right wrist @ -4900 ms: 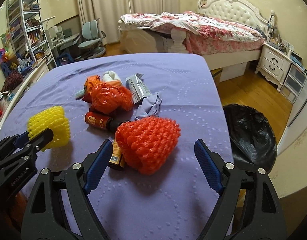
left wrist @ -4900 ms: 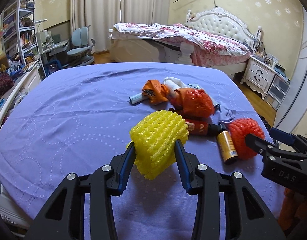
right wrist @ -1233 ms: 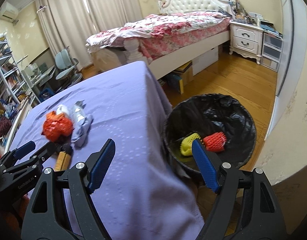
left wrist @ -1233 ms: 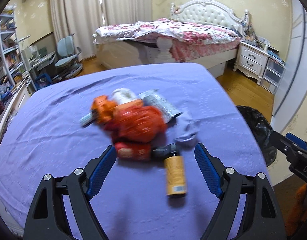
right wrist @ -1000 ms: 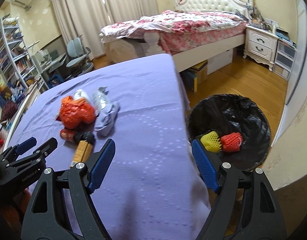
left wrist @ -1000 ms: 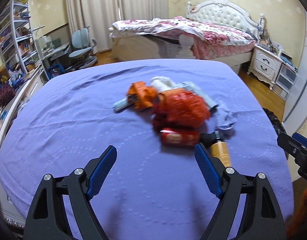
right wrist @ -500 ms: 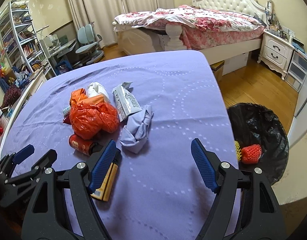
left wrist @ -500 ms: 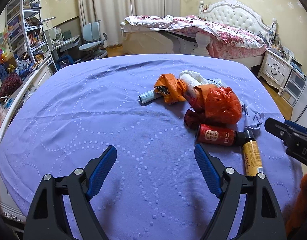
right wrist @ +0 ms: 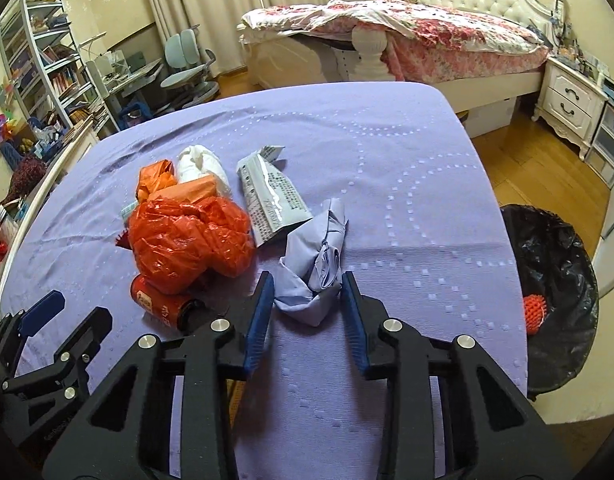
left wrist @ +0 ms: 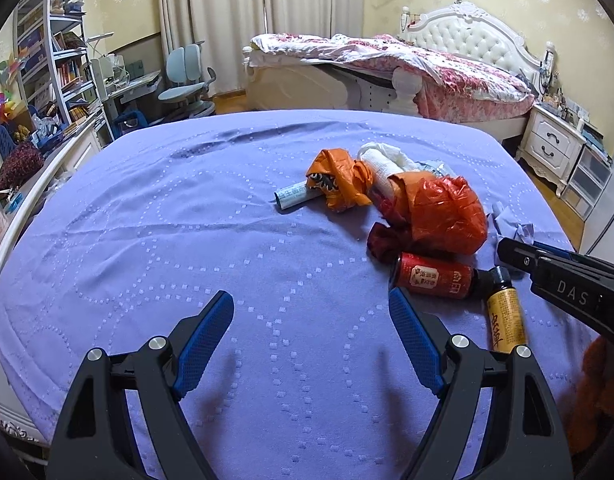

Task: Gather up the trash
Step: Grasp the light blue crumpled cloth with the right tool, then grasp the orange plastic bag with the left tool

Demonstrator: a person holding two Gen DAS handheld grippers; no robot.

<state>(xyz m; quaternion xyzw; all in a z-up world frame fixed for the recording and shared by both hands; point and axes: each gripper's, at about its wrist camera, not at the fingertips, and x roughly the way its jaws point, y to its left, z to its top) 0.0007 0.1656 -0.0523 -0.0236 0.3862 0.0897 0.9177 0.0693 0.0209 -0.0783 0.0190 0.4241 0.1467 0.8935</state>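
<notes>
Right gripper (right wrist: pixel 307 294) is closing on the crumpled lilac paper wad (right wrist: pixel 316 270), which sits between the two blue pads; the near end of the wad fills the gap, though whether the pads press it yet cannot be told. The wad lies on the purple tabletop (right wrist: pixel 407 184), at the right-hand edge of the litter pile, which makes it the piece closest to the bin and the easiest to reach without disturbing the rest.

Immediately beside it lie a torn printed wrapper (right wrist: pixel 269 196) and a bunched orange plastic bag (right wrist: pixel 187 236), the bag resting over a red bottle (left wrist: pixel 433 276). A yellow bottle (left wrist: pixel 505 318) lies neck to neck with the red one, and a white tissue wad (right wrist: pixel 201 166) sits behind the bag.

Left gripper (left wrist: pixel 311 336) hangs over bare cloth, jaws wide and empty, apparently waiting its turn clear of the pile.

Black-lined waste bin (right wrist: pixel 555 280) stands on the floor off the right side of the tabletop, a red foam net (right wrist: pixel 533 308) already inside. Judgement: collection is partly done, several items outstanding.
</notes>
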